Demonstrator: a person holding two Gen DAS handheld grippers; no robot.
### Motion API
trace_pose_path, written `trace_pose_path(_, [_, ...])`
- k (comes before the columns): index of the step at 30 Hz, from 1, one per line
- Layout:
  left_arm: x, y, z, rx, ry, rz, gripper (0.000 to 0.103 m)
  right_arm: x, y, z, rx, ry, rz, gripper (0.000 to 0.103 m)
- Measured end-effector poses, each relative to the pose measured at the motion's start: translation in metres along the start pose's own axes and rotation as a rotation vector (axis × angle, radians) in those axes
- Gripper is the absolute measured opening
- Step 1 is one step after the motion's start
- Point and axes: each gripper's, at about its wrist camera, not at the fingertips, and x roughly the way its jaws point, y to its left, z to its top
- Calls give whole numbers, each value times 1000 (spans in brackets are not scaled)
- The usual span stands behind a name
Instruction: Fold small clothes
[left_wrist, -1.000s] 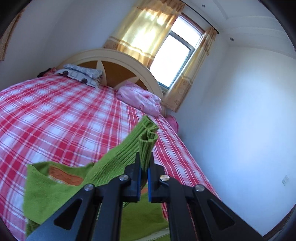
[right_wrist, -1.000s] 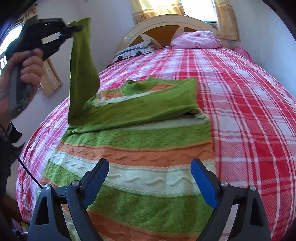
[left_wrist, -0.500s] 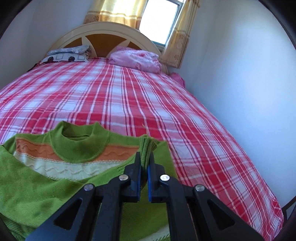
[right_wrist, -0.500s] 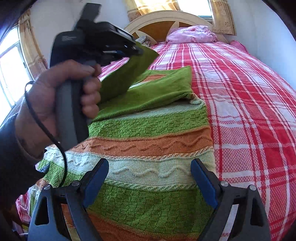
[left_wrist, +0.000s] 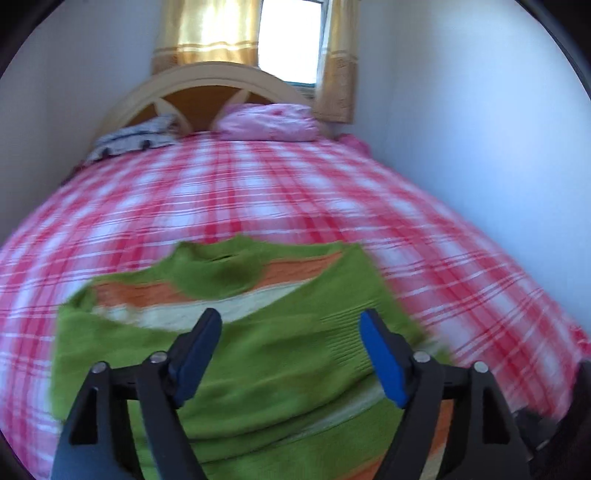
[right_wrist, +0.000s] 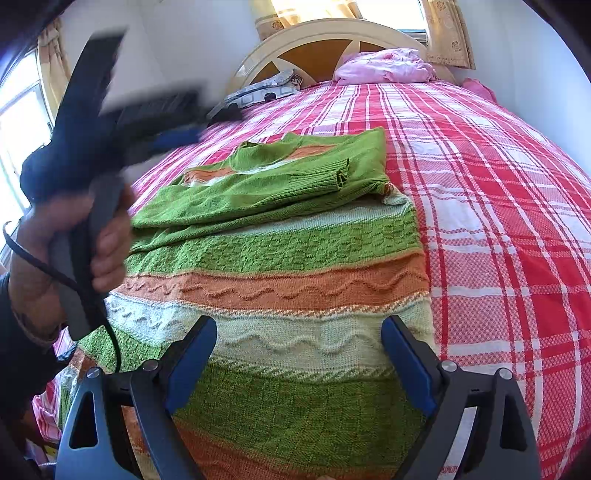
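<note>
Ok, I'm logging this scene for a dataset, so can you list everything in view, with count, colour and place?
sweater: one, green with orange and pale stripes, flat on the near part of the bed, both sleeves folded across the chest
sleeve cuff: one visible, green ribbed, lying on the chest near the sweater's right edge
bedspread: one, red and white plaid, covering the bed
headboard: one, cream and brown, far end
pink pillow: one, by the headboard, right
patterned grey pillow: one, by the headboard, left
curtains: yellow, beside the window
left gripper: black, blue pads, open above the sweater, blurred
right gripper: black, blue pads, open over the sweater's hem end
left hand: gripping the left gripper's handle
</note>
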Motion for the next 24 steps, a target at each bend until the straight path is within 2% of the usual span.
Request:
trace_pose_path(3, [-2, 52, -22, 12, 33, 242, 84, 0, -1, 0, 1, 0, 5, 92])
trace_pose_path(6, [-6, 101, -43, -56, 75, 376, 84, -2, -3, 0, 13, -11, 23, 92])
trace_pose_path(9, [-14, 133, -64, -154, 98, 379, 85, -12, -6, 1, 33, -41, 25, 92])
trace_pose_path(11, [-15, 142, -76, -182, 113, 363, 93, -16, -6, 5, 34, -52, 10, 92])
trace_pose_path(13, [-13, 147, -79, -212, 130, 331, 95, -15, -3, 15, 20, -38, 11, 92])
trace_pose_path(15, [-12, 153, -80, -247, 135, 306, 97, -17, -5, 30, 51, -47, 32, 92])
trace_pose_path(18, [-7, 159, -86, -284, 163, 320, 100, -18, -5, 57, 81, -76, 36, 91])
trace_pose_path(20, [-5, 162, -89, -305, 182, 334, 100, -11, -1, 80, 72, -93, 35, 85])
trace_pose_path(22, [-6, 168, -92, -335, 187, 342, 100, 6, 1, 100, 68, -80, 21, 83])
trace_pose_path(24, [-7, 172, -94, -353, 183, 344, 100, 25, 1, 113, 75, -65, 4, 76])
